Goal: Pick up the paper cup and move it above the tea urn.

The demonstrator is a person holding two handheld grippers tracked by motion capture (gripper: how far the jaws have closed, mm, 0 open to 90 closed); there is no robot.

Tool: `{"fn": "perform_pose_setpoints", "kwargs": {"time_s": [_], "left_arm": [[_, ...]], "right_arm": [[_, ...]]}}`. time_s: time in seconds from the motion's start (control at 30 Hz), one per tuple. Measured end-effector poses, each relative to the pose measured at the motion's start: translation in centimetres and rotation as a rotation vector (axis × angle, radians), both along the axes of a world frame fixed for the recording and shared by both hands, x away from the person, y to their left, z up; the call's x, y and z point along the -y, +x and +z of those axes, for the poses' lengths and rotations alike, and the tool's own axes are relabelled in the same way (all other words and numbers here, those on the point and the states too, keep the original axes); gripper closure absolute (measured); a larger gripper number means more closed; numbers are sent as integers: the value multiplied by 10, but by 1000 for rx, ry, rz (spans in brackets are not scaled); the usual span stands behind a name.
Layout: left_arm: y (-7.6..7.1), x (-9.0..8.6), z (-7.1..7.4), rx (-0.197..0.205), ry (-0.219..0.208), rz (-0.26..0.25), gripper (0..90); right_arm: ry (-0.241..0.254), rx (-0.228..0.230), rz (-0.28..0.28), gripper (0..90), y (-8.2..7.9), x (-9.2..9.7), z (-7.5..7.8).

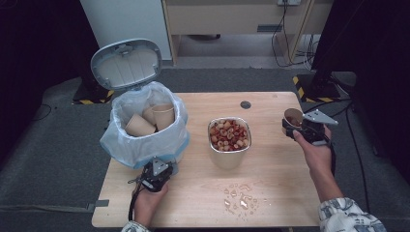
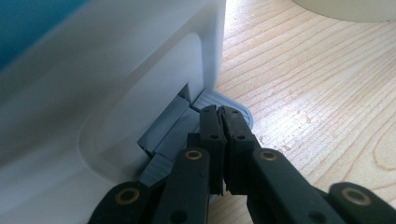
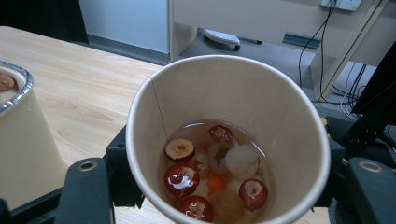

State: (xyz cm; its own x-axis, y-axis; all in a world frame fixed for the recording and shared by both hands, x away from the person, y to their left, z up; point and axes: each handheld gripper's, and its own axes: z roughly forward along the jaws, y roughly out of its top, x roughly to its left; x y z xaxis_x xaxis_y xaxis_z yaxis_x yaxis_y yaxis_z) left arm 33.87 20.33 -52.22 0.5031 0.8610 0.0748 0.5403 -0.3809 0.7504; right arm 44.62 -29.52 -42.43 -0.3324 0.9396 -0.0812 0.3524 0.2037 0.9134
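I hold the paper cup (image 3: 229,140) clamped between the jaws of the right gripper (image 1: 302,126), off the right edge of the table (image 1: 270,193) and raised above it. The cup stands near upright, its long axis vertical, mouth up, with red dates and pale fruit pieces in liquid at the bottom. The metal container (image 1: 229,140), already heaped with similar pieces, stands at mid-table, to the left of the cup as the high view shows it and well apart from it. The right hand is the nearer of the two to that container. My judgement: the coming move is a carry leftward over the container's rim, then a tilt to empty the cup.

The left gripper (image 1: 155,175) has its jaws shut with nothing between them, tips resting on the grey foot pedal (image 2: 219,100) at the base of the waste bin (image 1: 147,125). The bin's lid (image 1: 126,63) stands open; used cups lie inside. Spilled drops (image 1: 240,197) wet the table in front.
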Motion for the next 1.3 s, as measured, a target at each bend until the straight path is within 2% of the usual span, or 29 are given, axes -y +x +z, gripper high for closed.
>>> {"fn": "perform_pose_setpoints", "kwargs": {"time_s": [0.5, 0.93, 1.13, 1.3], "left_arm": [[0, 0, 0, 0, 0, -1, 870], [0, 0, 0, -1, 0, -1, 870], [0, 0, 0, 0, 0, -2, 870], [0, 0, 0, -1, -1, -2, 870]], "right_arm": [[-59, 27, 48, 331, 8, -12, 28], [-110, 95, 89, 331, 19, -33, 82], [-111, 103, 117, 331, 20, -43, 90], [-107, 108, 118, 331, 23, -49, 96]]}}
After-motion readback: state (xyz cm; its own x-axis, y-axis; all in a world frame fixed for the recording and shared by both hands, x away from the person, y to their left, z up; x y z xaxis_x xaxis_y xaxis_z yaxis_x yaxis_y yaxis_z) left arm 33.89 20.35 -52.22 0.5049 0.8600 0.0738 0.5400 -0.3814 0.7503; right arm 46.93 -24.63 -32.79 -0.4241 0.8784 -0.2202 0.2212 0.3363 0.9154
